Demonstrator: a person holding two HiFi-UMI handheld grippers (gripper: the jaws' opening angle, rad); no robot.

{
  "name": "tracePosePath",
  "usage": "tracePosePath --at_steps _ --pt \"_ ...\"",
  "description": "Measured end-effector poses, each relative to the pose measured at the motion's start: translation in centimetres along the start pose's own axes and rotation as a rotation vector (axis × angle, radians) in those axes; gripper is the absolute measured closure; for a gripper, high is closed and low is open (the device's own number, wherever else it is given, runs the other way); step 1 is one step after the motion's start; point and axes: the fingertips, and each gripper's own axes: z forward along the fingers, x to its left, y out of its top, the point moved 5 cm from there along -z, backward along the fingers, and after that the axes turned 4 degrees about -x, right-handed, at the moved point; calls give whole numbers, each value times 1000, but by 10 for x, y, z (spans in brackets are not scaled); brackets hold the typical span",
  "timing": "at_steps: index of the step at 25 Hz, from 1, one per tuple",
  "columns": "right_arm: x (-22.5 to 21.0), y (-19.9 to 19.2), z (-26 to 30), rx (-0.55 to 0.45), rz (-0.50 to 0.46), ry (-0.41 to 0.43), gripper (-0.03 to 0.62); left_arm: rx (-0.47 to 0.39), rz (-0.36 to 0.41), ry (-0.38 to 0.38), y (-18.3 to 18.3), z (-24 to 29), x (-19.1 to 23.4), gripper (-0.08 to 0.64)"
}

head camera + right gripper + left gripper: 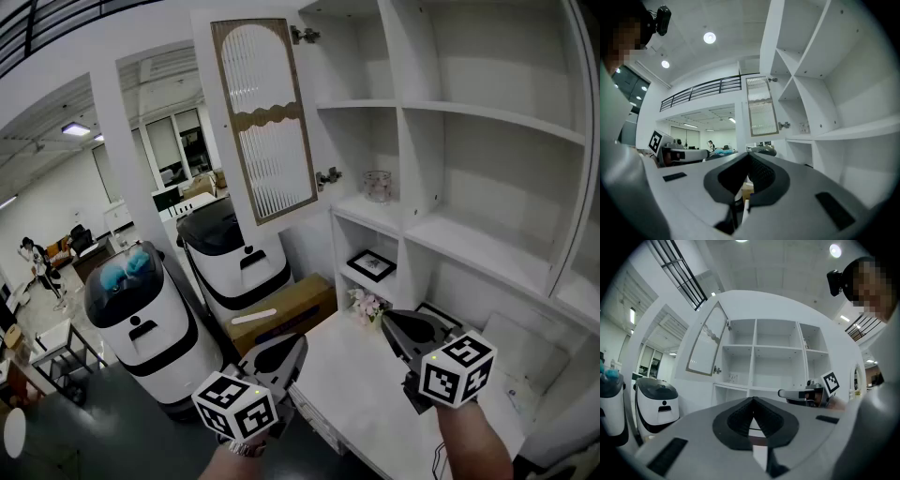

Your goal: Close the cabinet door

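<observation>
Big white cabinet (487, 114) with open shelves.

At the cabinet's top left: the cabinet door (265, 122), swung wide open, away from the cabinet. Held by hinges (328, 176) on the cabinet's left edge. Free edge of the door far out from the cabinet, sticking into the room. Lots of open air between that free edge and the cabinet's front.

In front of the cabinet, low down: the left gripper (296, 341). Jaws pressed together, holding nothing. Well below the door and well apart from it.

Also in front of the cabinet, near its bottom shelves: the right gripper (387, 320). Jaws closed tight, nothing between them. Well apart from the door too. Seen from the right gripper view, door up ahead, just left of the cabinet's shelves.

Below the cabinet's shelves: a white counter (375, 403), with both grippers near its front edge.

Inside the cabinet, on the shelf just beside the lower hinge: a glass jar (378, 186). One shelf down: a picture frame (372, 264). At the cabinet's foot, on the counter: small flowers (366, 305).

Left of the cabinet, lower than the door's bottom edge: a cardboard box (281, 314) and two white machines (234, 248) with dark tops.
</observation>
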Motion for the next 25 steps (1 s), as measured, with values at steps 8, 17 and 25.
tracePosePath --at_steps 8,17,25 --pt "6 0 6 -2 2 -2 588 2 -2 -3 1 -5 5 555" --pt "14 -2 13 -14 7 -8 588 5 -5 -14 1 -13 14 555" --pt "37 -10 26 -9 26 -14 588 14 -12 -35 1 -32 31 555"
